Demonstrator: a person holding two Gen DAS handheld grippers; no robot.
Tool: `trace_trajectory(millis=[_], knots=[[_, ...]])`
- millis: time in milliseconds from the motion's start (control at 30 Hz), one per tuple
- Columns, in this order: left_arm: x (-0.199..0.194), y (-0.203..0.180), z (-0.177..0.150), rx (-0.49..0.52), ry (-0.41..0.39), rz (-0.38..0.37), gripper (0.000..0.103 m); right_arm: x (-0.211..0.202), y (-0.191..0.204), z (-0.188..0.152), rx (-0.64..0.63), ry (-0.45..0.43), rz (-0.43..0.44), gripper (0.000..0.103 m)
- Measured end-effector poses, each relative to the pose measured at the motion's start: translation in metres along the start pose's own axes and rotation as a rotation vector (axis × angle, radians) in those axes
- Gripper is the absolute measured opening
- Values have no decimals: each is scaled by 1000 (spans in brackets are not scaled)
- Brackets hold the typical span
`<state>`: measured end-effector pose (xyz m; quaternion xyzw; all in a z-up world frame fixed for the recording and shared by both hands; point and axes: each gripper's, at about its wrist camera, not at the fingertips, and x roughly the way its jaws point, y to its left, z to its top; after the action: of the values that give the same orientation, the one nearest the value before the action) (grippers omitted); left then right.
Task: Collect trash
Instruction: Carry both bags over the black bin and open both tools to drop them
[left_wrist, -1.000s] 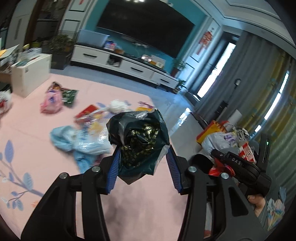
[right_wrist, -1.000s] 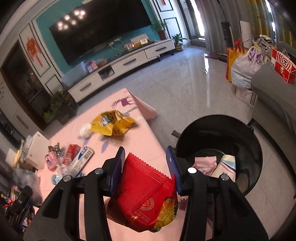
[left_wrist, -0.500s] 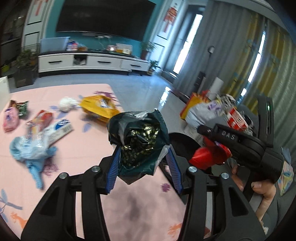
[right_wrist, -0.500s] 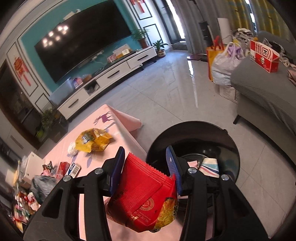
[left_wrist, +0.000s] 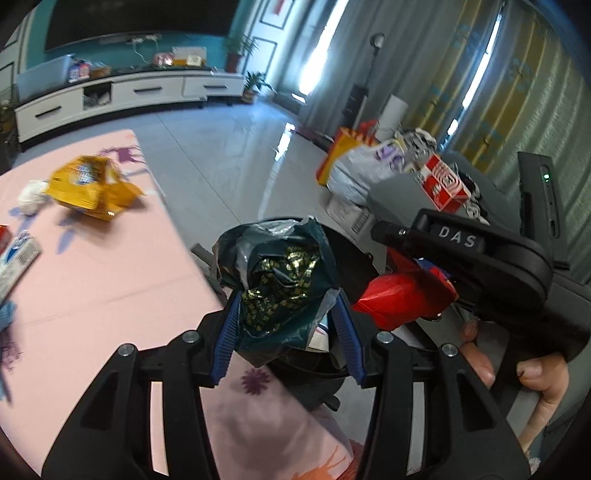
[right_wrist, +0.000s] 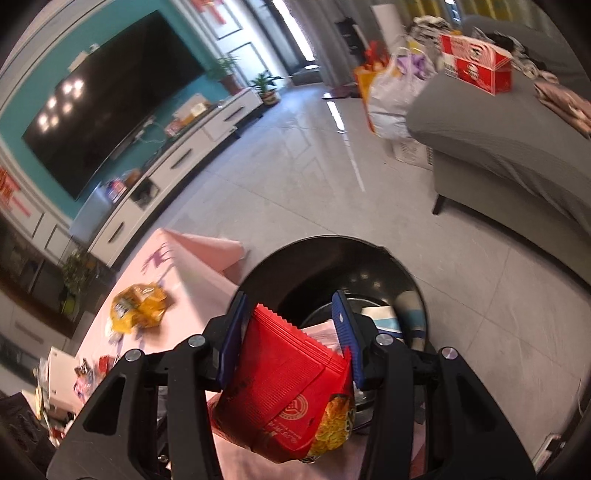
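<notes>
My left gripper (left_wrist: 286, 317) is shut on a crumpled dark green wrapper (left_wrist: 277, 280) with gold print, held over the near rim of the black trash bin (left_wrist: 354, 258). To its right a hand carries my right gripper (left_wrist: 424, 291), shut on a red snack bag (left_wrist: 399, 299). In the right wrist view the right gripper (right_wrist: 290, 328) clamps the red snack bag (right_wrist: 284, 384) just before the open black trash bin (right_wrist: 351, 269), which holds several pieces of paper trash (right_wrist: 384, 321). A yellow snack bag (right_wrist: 138, 306) lies on the pink mat (right_wrist: 177, 273).
On the pink mat (left_wrist: 92, 280) lie a yellow snack bag (left_wrist: 92, 186), a white wad (left_wrist: 31, 194) and a white box (left_wrist: 16, 258). A grey sofa (right_wrist: 517, 147) with a red box (right_wrist: 476, 62) stands right of the bin; shopping bags (right_wrist: 391, 88) and a TV cabinet (right_wrist: 173, 166) lie beyond.
Both grippers swung right from above the littered mat toward the black bin, each keeping its wrapper. The bin now sits directly under and ahead of the fingers.
</notes>
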<state>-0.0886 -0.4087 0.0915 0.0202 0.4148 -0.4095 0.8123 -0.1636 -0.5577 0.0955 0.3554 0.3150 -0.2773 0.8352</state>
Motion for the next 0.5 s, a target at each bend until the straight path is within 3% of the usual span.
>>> trace_trajectory(millis=[133,500], knots=[[28,-4,0,2,55,-23,50,19,-19,2,59,48,-30,47],[85,-2,-3,-17,185,-65,50,44,-26,1,64,109,-95,47]])
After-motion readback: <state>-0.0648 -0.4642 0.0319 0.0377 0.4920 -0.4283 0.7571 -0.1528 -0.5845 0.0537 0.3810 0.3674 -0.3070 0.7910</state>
